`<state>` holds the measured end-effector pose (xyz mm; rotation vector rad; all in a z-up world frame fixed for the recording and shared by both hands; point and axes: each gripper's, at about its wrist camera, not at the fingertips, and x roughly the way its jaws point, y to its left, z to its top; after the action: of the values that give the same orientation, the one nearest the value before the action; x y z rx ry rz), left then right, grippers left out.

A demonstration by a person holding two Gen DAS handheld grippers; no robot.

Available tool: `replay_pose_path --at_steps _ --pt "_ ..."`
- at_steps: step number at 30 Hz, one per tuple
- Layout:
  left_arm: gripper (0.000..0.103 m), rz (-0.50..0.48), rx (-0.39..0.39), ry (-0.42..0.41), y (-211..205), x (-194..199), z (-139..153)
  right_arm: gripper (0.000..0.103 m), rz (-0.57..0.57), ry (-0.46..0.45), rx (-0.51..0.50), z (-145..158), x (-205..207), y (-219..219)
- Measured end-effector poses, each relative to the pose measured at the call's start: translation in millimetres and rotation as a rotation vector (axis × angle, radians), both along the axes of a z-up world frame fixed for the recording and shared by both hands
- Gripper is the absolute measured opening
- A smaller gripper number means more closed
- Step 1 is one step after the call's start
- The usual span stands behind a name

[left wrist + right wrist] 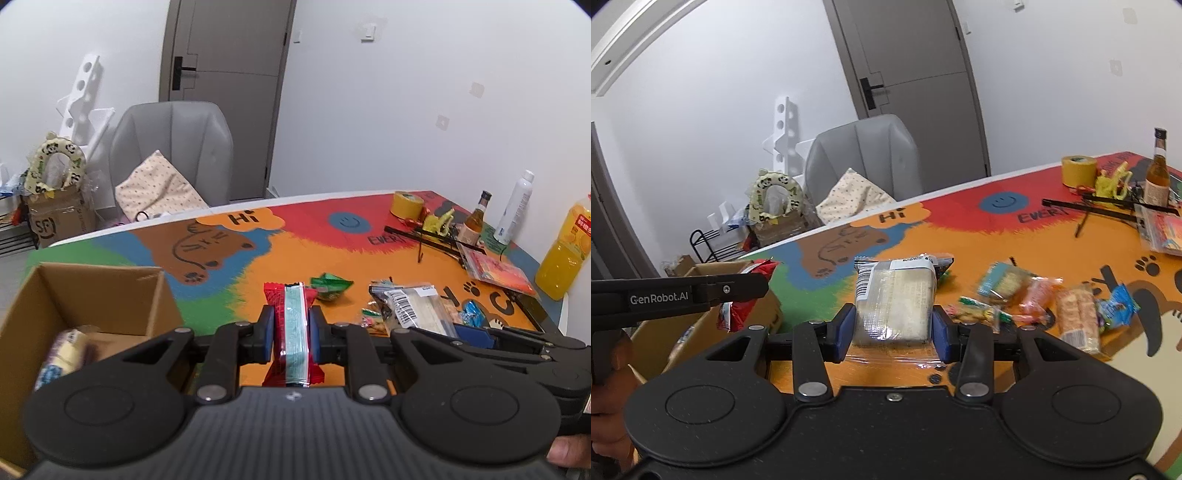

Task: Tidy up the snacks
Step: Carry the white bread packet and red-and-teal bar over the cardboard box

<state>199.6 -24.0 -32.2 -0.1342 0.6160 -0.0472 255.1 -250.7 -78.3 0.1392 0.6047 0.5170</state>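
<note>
Tools both loaded — left tool [291,332] pinching red snack packet [293,325], right tool [894,325] clamping clear-wrapped, perhaps cake, packet [894,299]

We've got a wide open patch of the colourful table mat [295,236] in the middle, nothing standing on it, so passing through there is easy. On the left the cardboard box [88,295] has its walls up in the way, and the loose snack packets [1071,314] clutter the right. Along the far right edge the tape roll [407,204], bottles [476,219] and juice bottle [565,254] stand close together.
</note>
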Motion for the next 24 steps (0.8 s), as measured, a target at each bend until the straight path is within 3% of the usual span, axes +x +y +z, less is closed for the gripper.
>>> replay_pose_path --at_steps 24 --pt "0.018 0.169 -0.028 -0.014 84 -23 4 0.041 0.165 -0.051 0.0 30 0 90"
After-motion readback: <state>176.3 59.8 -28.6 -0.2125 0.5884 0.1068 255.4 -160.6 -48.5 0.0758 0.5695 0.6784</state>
